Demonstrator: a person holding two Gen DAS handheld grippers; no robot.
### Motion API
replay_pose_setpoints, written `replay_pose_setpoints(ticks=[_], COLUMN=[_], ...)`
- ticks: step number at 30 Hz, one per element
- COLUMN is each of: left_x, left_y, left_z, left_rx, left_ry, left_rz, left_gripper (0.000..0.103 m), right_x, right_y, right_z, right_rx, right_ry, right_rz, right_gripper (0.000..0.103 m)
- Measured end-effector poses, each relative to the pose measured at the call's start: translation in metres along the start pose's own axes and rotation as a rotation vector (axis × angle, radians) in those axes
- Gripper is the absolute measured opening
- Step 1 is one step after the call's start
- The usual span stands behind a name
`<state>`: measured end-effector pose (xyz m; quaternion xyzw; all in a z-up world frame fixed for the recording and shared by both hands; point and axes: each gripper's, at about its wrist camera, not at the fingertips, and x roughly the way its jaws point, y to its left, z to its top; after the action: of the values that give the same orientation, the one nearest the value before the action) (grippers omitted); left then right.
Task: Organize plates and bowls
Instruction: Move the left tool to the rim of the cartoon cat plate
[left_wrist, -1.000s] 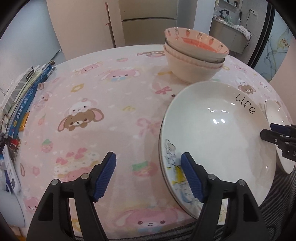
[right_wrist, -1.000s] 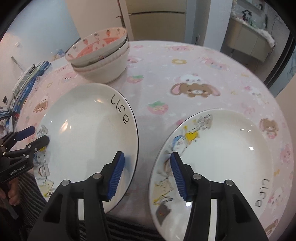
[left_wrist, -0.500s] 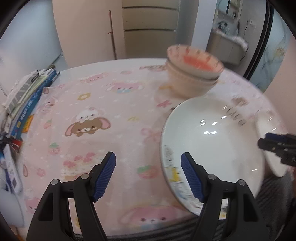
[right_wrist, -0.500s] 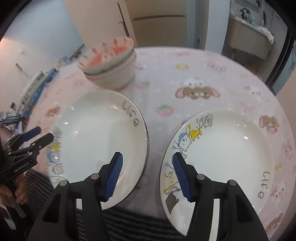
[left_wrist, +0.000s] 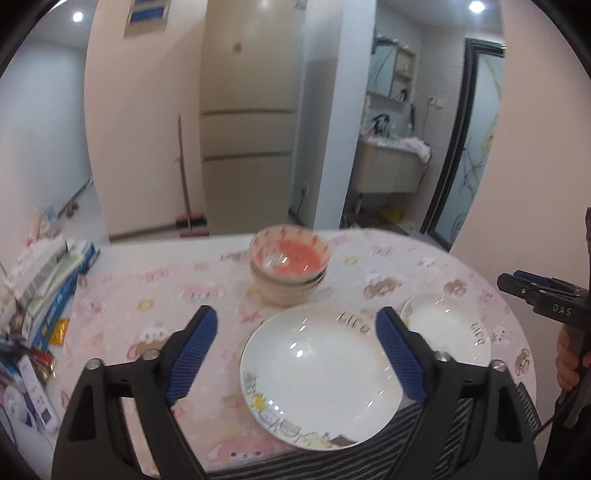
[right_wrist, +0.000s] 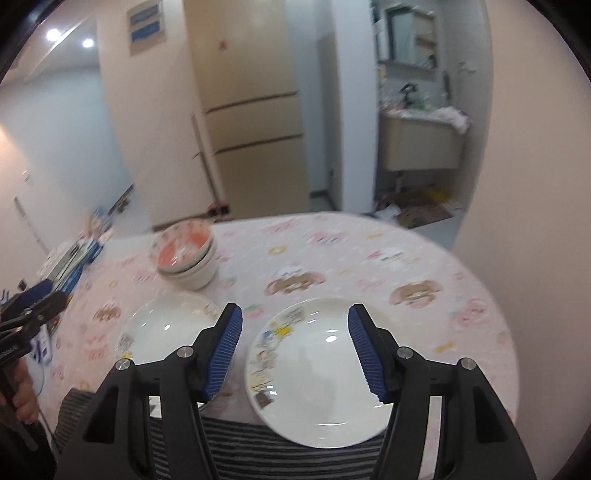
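Note:
Two white cartoon-printed plates lie side by side at the near edge of the pink round table (left_wrist: 155, 284). The left plate (left_wrist: 317, 369) shows in the right wrist view too (right_wrist: 162, 332). The right plate (right_wrist: 321, 365) also shows in the left wrist view (left_wrist: 447, 328). A stack of bowls (left_wrist: 288, 269) with an orange inside stands behind them, also seen from the right wrist (right_wrist: 184, 258). My left gripper (left_wrist: 299, 354) is open, raised above the left plate. My right gripper (right_wrist: 295, 350) is open, raised above the right plate. Both are empty.
Books and boxes (left_wrist: 48, 280) are piled at the table's left edge. A striped cloth (left_wrist: 332, 461) hangs at the near edge. A fridge (left_wrist: 251, 122) and a washbasin cabinet (left_wrist: 391, 166) stand beyond the table.
Both grippers have risen and pulled back from the plates, still open. The plates and bowls now look smaller and further off. Nothing on the table moved.

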<state>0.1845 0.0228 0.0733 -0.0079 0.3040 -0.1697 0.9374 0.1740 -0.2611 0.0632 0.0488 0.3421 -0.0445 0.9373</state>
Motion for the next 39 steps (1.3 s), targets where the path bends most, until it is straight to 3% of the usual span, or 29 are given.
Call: replay_pose_setpoints(ticks=[2, 5, 7, 11, 16, 19, 25, 31, 34, 36, 39], left_x=[-0.012, -0.023, -0.020, -0.011, 0.009, 0.029, 0.083, 0.118, 0.142, 0.158, 0.178], left_y=[-0.014, -0.033, -0.048, -0.069, -0.097, -0.113, -0.134, -0.150, -0.152, -0.151, -0.140], left_z=[0.008, 0.016, 0.022, 0.027, 0.030, 0.025, 0.003, -0.013, -0.011, -0.007, -0.001], left_rx=[0.040, 0.096, 0.132, 0.149, 0.157, 0.143, 0.099, 0.102, 0.123, 0.135, 0.094], left_ry=[-0.068, -0.141, -0.142, -0.149, -0.150, -0.113, 0.062, 0.161, 0.258, 0.339, 0.414], left_rz=[-0.013, -0.004, 0.020, -0.007, -0.092, -0.151, -0.160, -0.171, -0.254, -0.331, -0.334], left_gripper=[0.101, 0.102, 0.102, 0.102, 0.102, 0.102, 0.102, 0.102, 0.101, 0.086, 0.085], right_x=[-0.020, -0.047, -0.066, -0.085, -0.077, -0.062, -0.024, 0.009, 0.028, 0.044, 0.061], right_y=[-0.013, -0.028, -0.039, -0.056, -0.076, -0.089, -0.124, -0.153, -0.159, -0.164, -0.171], right_z=[0.000, -0.001, -0.003, -0.007, -0.012, -0.016, -0.030, -0.045, -0.059, -0.069, -0.089], right_rx=[0.015, 0.049, 0.088, 0.134, 0.166, 0.186, 0.238, 0.282, 0.316, 0.355, 0.480], right_ry=[-0.062, -0.159, -0.257, -0.340, -0.297, -0.257, -0.180, -0.077, 0.021, 0.103, 0.167], right_rz=[-0.059, -0.128, -0.175, -0.215, -0.194, -0.189, -0.106, -0.049, -0.015, 0.052, 0.133], right_gripper=[0.073, 0.079, 0.091, 0.092, 0.092, 0.092, 0.092, 0.092, 0.092, 0.092, 0.089])
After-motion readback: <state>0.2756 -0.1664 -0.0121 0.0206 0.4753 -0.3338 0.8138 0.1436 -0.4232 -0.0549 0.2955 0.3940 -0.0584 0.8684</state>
